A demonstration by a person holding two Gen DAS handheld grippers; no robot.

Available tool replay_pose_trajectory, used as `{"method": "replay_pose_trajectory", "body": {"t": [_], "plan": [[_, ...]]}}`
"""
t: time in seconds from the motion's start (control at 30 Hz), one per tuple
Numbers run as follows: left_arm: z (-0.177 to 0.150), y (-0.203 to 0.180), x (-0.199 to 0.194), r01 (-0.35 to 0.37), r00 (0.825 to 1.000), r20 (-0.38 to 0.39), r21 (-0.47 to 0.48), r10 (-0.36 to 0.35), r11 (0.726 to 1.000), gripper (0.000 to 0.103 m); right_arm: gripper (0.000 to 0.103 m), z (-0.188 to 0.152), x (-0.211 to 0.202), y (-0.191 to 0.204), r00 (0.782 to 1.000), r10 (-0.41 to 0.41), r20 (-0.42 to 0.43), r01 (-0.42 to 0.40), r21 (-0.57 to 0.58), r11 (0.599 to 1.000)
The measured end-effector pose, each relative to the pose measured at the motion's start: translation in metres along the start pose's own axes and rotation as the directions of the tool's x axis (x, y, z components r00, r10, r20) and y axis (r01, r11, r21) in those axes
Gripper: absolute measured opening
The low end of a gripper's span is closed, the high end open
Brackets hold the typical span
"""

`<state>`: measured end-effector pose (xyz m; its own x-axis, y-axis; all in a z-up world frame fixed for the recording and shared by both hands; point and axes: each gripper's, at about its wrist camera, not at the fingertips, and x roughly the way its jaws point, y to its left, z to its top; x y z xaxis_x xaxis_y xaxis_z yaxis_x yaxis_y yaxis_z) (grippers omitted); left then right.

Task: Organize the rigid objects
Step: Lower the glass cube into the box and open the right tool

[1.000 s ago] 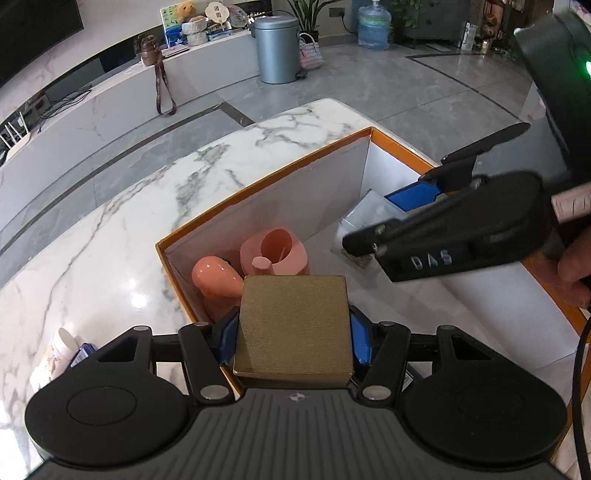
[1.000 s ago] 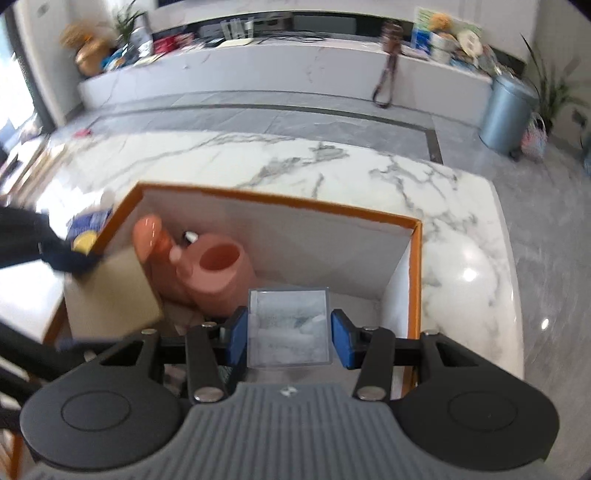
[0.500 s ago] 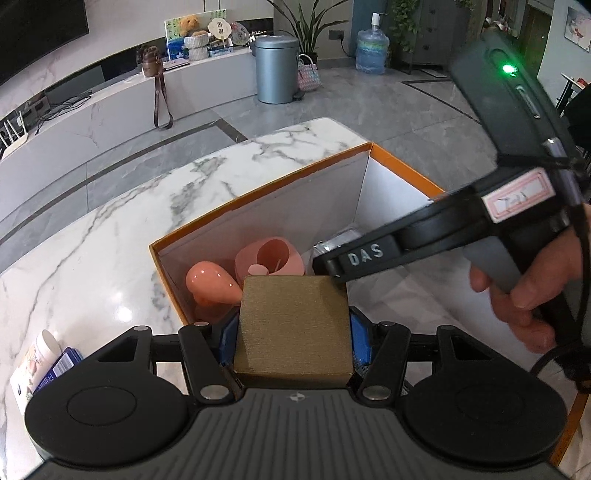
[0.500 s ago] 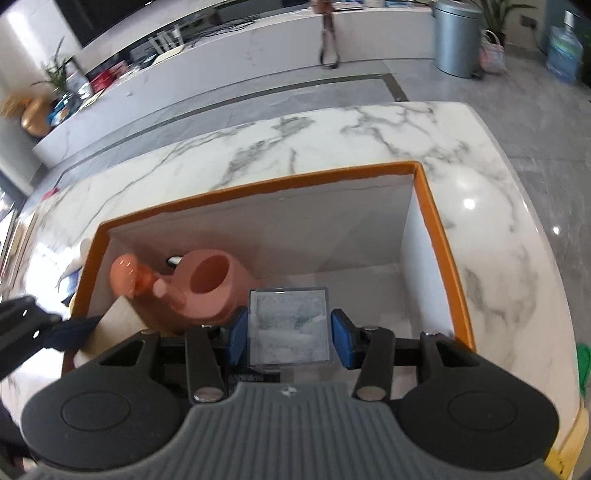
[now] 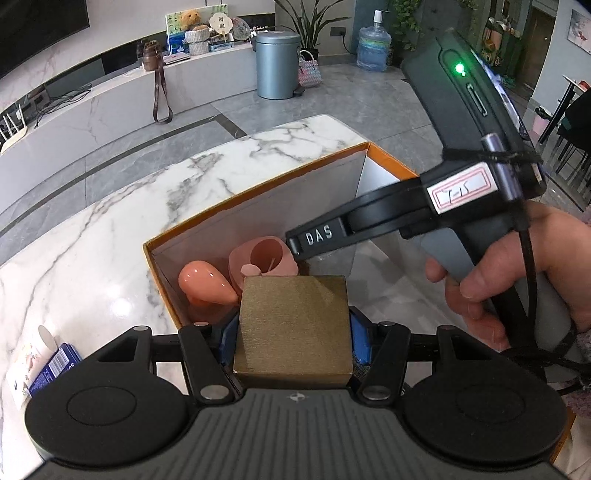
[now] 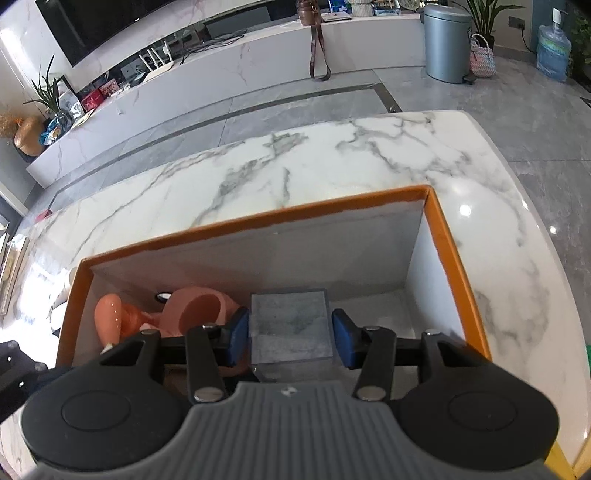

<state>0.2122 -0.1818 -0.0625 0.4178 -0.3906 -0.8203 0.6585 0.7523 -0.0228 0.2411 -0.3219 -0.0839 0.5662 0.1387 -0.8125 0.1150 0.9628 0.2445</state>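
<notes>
Bg: grey bin (image 5: pixel 277 64) on floor w/ woven bag (image 5: pixel 309 72) beside it; water jug (image 5: pixel 373 50) nr plant (image 5: pixel 310 18). Brown strap (image 6: pixel 318 51) hangs off low marble bench (image 6: pixel 258 62). TV (image 6: pixel 96 26) on wall.

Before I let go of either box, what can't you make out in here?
- Left wrist view: orange carton floor under the gold box, hidden by it.
- Right wrist view: whether the right gripper is gripping the clear box; its base is hidden by the gripper body.
- Right wrist view: small dark thing behind the pink watering can, mostly covered.
</notes>
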Motion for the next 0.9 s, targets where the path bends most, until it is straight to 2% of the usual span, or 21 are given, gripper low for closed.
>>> {"method": "replay_pose_trajectory", "body": {"t": [0.17,0.33,0.5,0.7,0.8,0.9], "plan": [[-0.001,-0.003,-0.001,0.008,1.0,-0.003,-0.009,-0.008,1.0,0.067,0.054,0.002,-0.007,0.004,0.999,-0.001,0.036,0.002,-0.044,0.999],[-0.003,-0.005,-0.002,0.015,1.0,-0.004,-0.009,-0.015,1.0,0.067,0.053,0.008,-0.017,0.002,0.999,0.033,-0.008,-0.034,-0.086,0.996],[-0.008,-0.009,0.001,0.017,1.0,-0.009,0.017,-0.017,1.0,0.067,0.033,0.006,-0.02,-0.002,0.994,0.056,-0.095,-0.075,-0.209,0.975],[-0.008,-0.009,0.003,0.021,1.0,-0.008,0.005,-0.021,1.0,0.067,0.018,-0.001,-0.011,0.009,0.977,-0.003,-0.213,-0.09,-0.427,0.9],[-0.008,-0.009,0.003,0.024,1.0,-0.009,0.002,-0.024,1.0,0.067,0.013,-0.004,0.0,0.013,0.973,-0.053,-0.227,-0.059,-0.458,0.887],[-0.008,-0.008,0.003,0.023,1.0,-0.007,0.0,-0.023,1.0,0.067,0.01,-0.002,0.007,0.011,0.975,-0.043,-0.217,-0.057,-0.431,0.901]]}}
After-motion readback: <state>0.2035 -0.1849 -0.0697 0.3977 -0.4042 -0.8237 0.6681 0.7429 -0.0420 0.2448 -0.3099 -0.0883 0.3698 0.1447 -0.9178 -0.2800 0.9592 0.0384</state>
